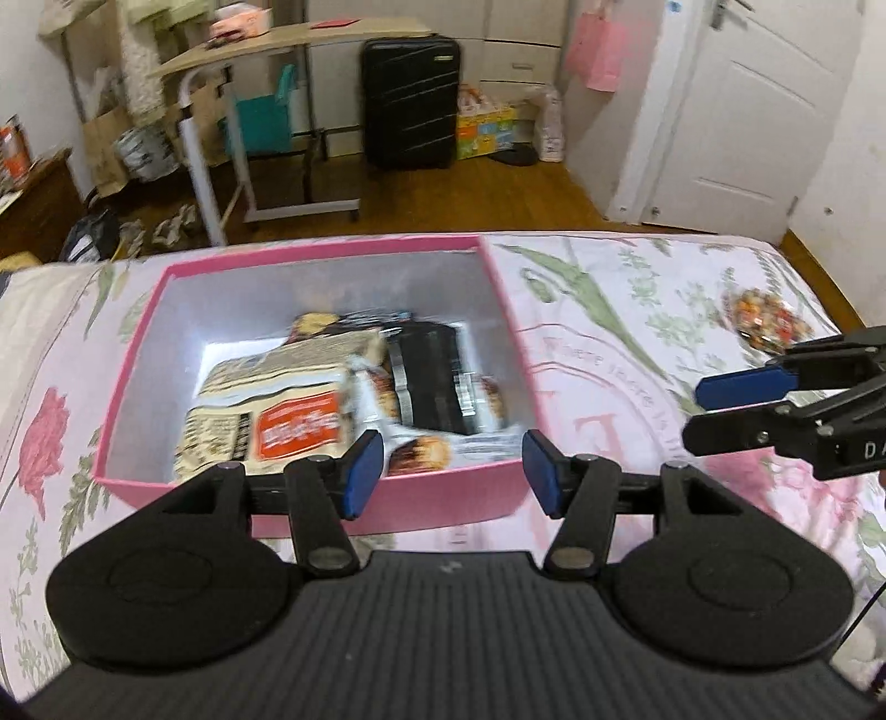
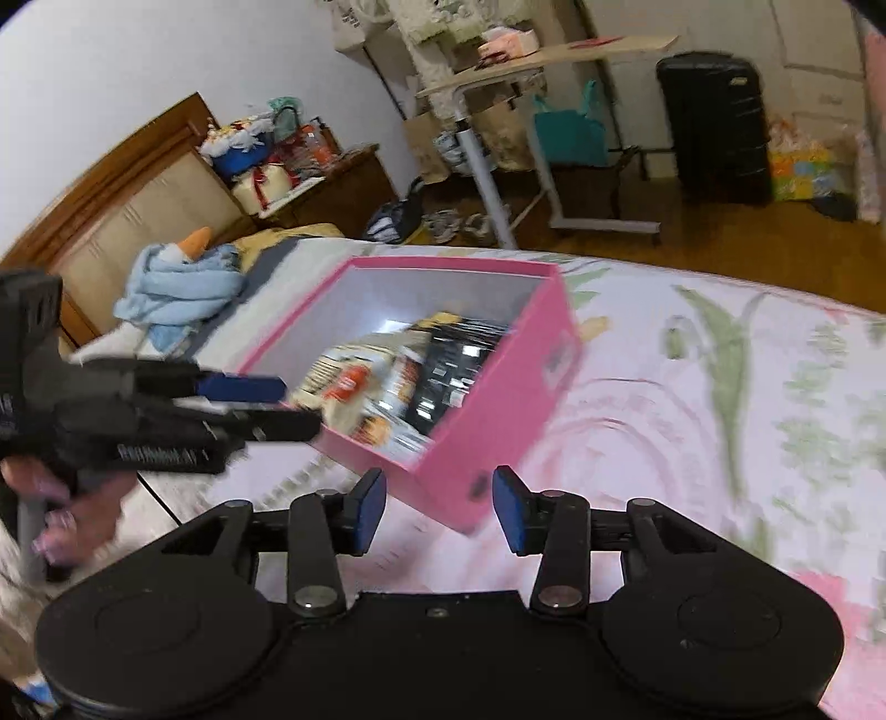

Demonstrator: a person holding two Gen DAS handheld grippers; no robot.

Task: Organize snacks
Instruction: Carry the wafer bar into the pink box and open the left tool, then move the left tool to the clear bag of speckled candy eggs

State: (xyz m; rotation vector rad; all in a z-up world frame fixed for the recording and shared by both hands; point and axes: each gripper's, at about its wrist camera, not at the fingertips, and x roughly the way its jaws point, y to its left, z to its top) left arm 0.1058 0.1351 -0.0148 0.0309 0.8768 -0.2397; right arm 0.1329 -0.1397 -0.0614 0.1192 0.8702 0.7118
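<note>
An open pink box (image 1: 310, 260) sits on the flowered bed sheet and holds several snack packets: a beige one with an orange label (image 1: 277, 404) and a black one (image 1: 432, 376) among them. My left gripper (image 1: 451, 471) hovers over the box's near wall, open, with nothing between its blue pads. A clear bag of colourful sweets (image 1: 767, 321) lies on the sheet at the right, just beyond my right gripper (image 1: 720, 404). In the right wrist view my right gripper (image 2: 437, 509) is open and empty, in front of the pink box (image 2: 498, 421). The left gripper (image 2: 277, 404) reaches in from the left.
The bed edge runs behind the box; beyond it is wooden floor with a black suitcase (image 1: 412, 99), a rolling desk (image 1: 266, 50) and a white door (image 1: 736, 111). A blue towel bundle (image 2: 177, 288) lies near the headboard. A hand (image 2: 61, 515) holds the left gripper.
</note>
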